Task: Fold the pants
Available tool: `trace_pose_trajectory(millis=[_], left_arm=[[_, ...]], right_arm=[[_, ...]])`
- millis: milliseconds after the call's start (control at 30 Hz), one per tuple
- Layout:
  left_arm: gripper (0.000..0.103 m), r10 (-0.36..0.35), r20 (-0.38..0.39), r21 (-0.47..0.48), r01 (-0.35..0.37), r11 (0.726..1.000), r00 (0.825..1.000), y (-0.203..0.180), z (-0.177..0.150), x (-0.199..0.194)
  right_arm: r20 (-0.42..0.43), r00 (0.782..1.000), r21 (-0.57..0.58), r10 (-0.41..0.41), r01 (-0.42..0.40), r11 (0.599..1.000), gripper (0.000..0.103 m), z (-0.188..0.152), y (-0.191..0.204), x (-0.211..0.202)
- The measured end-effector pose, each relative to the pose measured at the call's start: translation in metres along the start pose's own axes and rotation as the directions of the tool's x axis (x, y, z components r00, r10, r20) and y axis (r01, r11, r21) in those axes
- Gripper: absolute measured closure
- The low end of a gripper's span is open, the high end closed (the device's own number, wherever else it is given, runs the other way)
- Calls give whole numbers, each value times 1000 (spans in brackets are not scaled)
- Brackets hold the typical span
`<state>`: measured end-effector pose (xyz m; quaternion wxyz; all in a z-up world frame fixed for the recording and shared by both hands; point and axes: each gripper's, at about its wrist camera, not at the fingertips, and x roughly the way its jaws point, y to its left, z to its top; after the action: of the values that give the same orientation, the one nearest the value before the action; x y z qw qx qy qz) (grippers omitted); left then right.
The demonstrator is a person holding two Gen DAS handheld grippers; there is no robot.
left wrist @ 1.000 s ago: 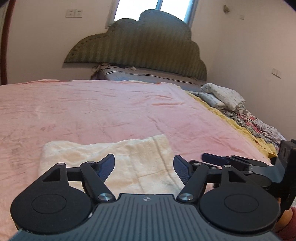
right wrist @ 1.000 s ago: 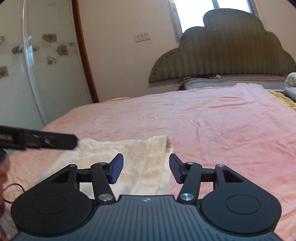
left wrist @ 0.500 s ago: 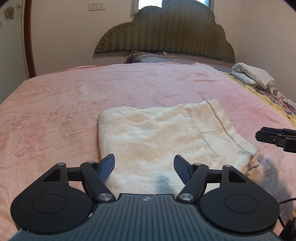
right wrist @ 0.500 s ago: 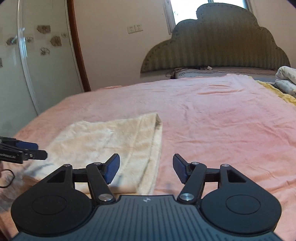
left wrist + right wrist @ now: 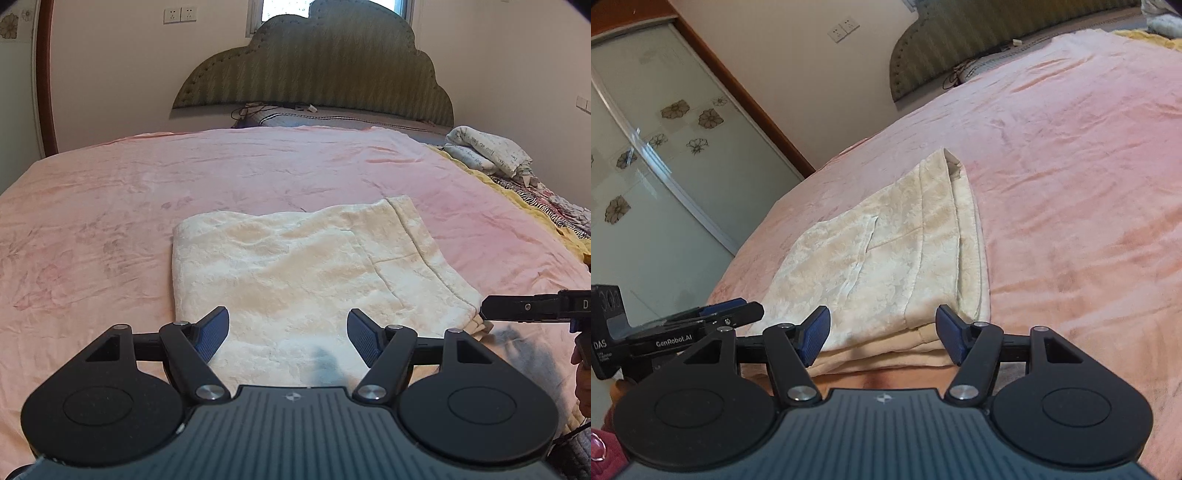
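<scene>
Cream fleece pants (image 5: 295,258) lie folded into a flat rectangle on the pink blanket (image 5: 110,221). My left gripper (image 5: 287,317) hovers open over their near edge with only cloth below the fingers, nothing pinched. My right gripper (image 5: 882,314) is open too, tilted, with the stacked near right edge of the pants (image 5: 886,240) lying between and below its blue pads. In the left wrist view the right gripper (image 5: 517,306) comes in from the right at the pants' near right corner. The left gripper (image 5: 731,310) shows at the left of the right wrist view.
The padded green headboard (image 5: 314,74) stands at the far end of the bed. Folded printed bedding (image 5: 487,151) is piled at the far right edge. A glass sliding door (image 5: 646,166) with flower marks runs along the left side. A hand (image 5: 583,369) shows at the right border.
Both grippers have sunk toward the pants' near edge, and far more of the pants now shows. The right gripper has rolled, tilting its view, and its jaws stand a little wider.
</scene>
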<state>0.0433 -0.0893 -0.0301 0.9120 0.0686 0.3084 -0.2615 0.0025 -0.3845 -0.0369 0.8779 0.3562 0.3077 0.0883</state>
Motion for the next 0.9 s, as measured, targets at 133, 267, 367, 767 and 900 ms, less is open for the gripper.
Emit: trace_pose_trajectory(millis=[133,267,367,767,900], left_arm=[[29,-52,6,44,52,998,999,-4,-1,-6],[29,-132,-24,99,133,986,991,-10,-3,-4],[29,-147,-46,107,151,983,988,-17,-8,2],[29,-245,-60,171,252,953,968,-44,-7,6],[28,-313,-140,157,333,930,939,-51,-17,21]], right_arm=[[-3,1000,66,10,-9,998,41,-5,-8,0],[34,998,119,57,-61,991,38,-1,-13,1],[48,998,127,42,-48,991,39,7,-18,18],[126,992,-94,-10,21,995,93,28,24,7],[101,990,-173,-103,119,978,93,24,29,9]])
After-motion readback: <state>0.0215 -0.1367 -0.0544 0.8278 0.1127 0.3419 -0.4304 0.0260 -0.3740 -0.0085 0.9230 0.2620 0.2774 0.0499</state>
